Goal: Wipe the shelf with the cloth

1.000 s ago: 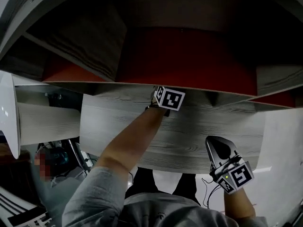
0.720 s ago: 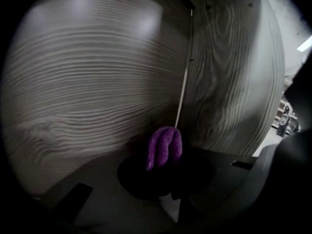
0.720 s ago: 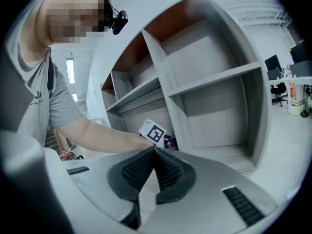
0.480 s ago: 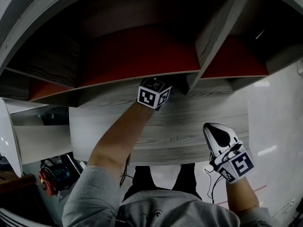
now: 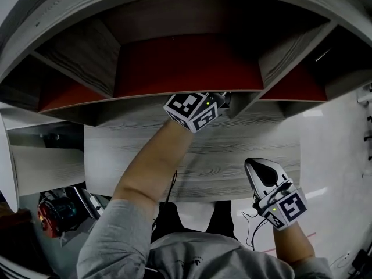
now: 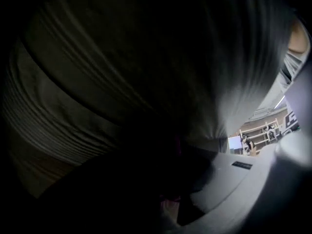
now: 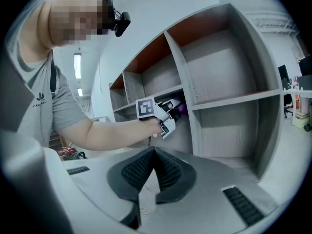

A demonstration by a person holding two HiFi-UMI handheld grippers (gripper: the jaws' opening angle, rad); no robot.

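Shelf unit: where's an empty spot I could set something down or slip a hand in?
Right of the upright divider, two cells look bare: the tall upper compartment and the lower compartment beneath its board. Left of that divider it is crowded: the left gripper and the person's forearm reach in there. The right gripper hangs in front, shut.

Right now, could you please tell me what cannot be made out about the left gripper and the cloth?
Left gripper: its own view is nearly black at the jaws, so open or shut cannot be told.
Cloth: only a tiny purple patch at that gripper's tip in the right gripper view; too small to confirm.
Shelf surface under that tip: covered by the gripper itself in the head view.
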